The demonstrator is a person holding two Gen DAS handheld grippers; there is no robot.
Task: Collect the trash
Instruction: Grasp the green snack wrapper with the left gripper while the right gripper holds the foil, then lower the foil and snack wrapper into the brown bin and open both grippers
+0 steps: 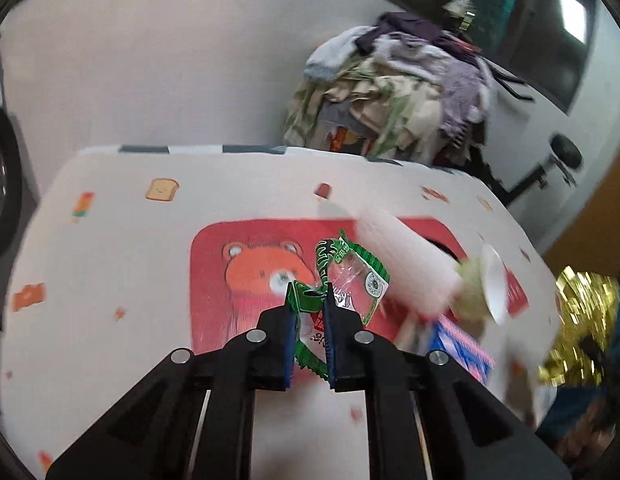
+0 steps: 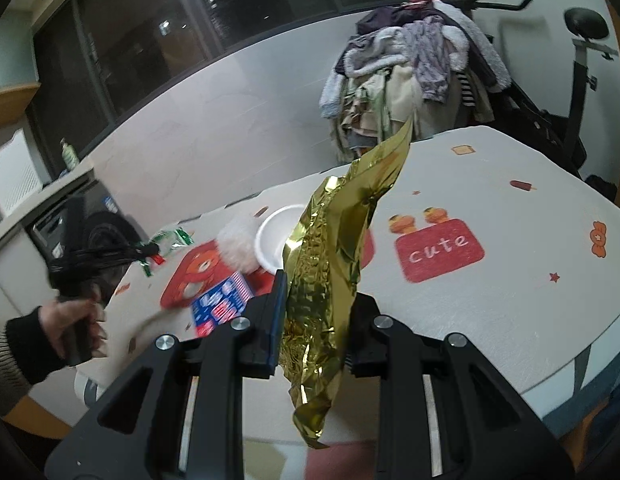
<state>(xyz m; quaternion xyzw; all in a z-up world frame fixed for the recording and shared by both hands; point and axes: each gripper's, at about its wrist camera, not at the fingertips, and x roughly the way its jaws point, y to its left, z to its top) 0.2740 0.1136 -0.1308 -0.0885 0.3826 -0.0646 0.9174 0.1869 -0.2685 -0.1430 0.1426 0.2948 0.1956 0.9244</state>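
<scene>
A: Right now the left hand-held gripper is clamping its blue pads on a green and clear wrapper, and the wrapper is hanging in the air above the desk, over the red bear print.

B: Is it sticking out past the fingertips?

A: Yes, the wider part is fanning up and to the right of the tips, while a green strip is trailing down between the pads.

B: And the right hand-held gripper?

A: It is gripping a crumpled sheet of gold foil. The foil is standing tall between the pads, its tip is reaching up past the far desk edge in the right wrist view, and its lower end is dangling below the fingers.

B: What is lying on the desk?

A: A white bowl is sitting beyond the foil, with a pale blurred object just beside it that is possibly tissue or something fluffy; the motion blur is hiding its shape. A blue and pink printed packet is lying near the bear print.

B: Is the person showing?

A: A hand in a dark sleeve is holding the handle of the left tool at the left of the right wrist view. A heap of clothes is piling up behind the desk, beside an exercise bike.
</scene>
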